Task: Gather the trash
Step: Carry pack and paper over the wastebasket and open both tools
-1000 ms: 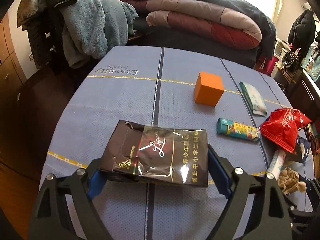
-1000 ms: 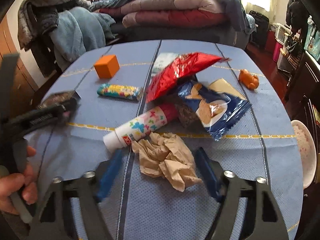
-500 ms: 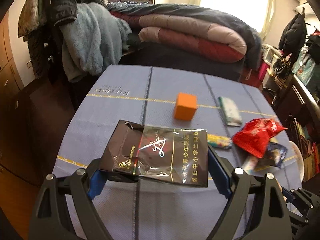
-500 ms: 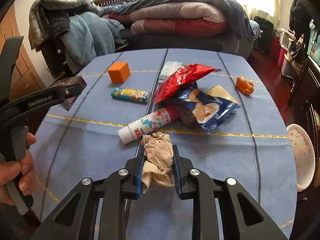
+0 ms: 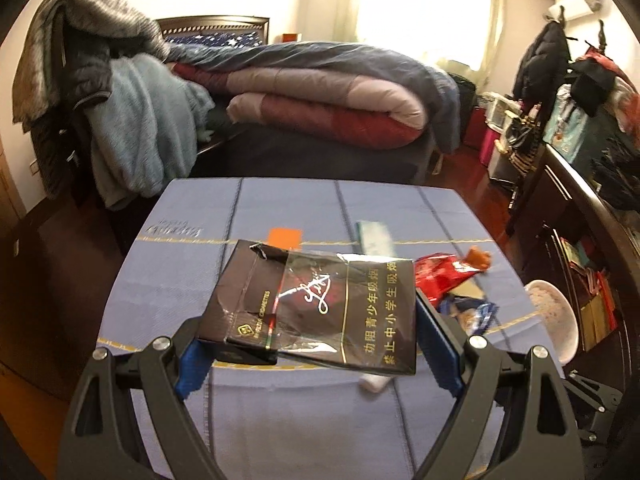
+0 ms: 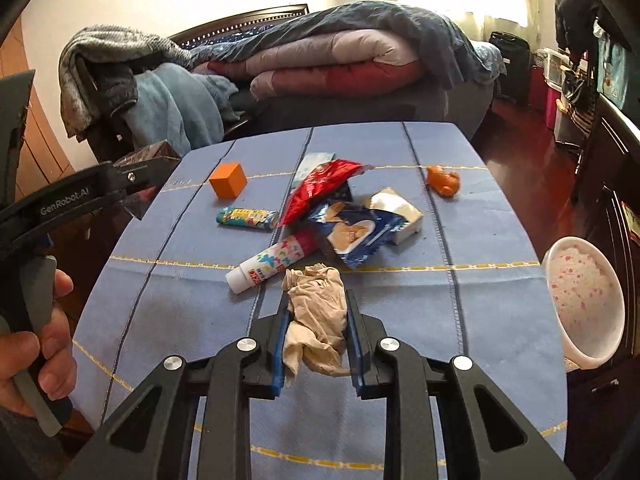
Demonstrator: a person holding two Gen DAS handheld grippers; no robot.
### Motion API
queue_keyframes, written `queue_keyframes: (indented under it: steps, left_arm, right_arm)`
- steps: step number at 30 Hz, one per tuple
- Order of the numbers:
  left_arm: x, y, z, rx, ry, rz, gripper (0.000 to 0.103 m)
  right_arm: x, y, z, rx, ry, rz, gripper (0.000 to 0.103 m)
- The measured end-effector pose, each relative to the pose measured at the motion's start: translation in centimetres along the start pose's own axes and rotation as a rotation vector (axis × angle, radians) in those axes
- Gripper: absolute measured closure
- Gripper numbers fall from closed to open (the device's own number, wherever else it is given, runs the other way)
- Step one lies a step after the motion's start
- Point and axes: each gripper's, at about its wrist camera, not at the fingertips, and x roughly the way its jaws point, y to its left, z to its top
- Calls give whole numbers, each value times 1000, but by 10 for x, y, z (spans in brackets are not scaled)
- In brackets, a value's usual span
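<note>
- Beige crumpled paper wad [image 6: 316, 312] pinched between the blue pads of the right tool [image 6: 316, 340], jaws nearly together on it after just closing, wad lifted a little off the blue bench [image 6: 500, 308].
- Black cigarette pack [image 5: 316, 304] spanning the left tool [image 5: 316, 344], jaws wide, gripped at both short ends and held above the bench; same pack seen at the left edge of the right wrist view, left hand [image 6: 28, 352] on the handle.
- Judged early to midway: two pieces in hand, none seen dropped in any bin, no bin in view.
- Left on the bench, probably trash: one red wrapper [image 6: 320, 188], one blue snack packet [image 6: 356, 232], one pale foil packet [image 6: 396, 208], one pale green sachet [image 6: 310, 160], partly under the red wrapper.
- Also lying there, trash or not unclear: one white tube with butterflies [image 6: 276, 260], one small printed tube [image 6: 246, 216], one orange cube [image 6: 228, 180], one small orange figure [image 6: 442, 180].
- One speckled white bowl [image 6: 584, 300] at the right edge of the bench.
- Count: two tools, both loaded; four loose wrappers or packets; two tubes; one cube; one figure; one bowl.
</note>
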Motion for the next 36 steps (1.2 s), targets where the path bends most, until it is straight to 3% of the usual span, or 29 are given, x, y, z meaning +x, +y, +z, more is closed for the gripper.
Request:
queue_keyframes:
  steps: [19,36]
  left_arm:
    - [-12,-89,12,151,-39,-121,16]
    - [5,-194,20,304,-52,-252,16]
  right_arm:
    - [-32,-60,-6,108,-62,-49,78]
    - [-60,-141,-14,251,-124,-171,78]
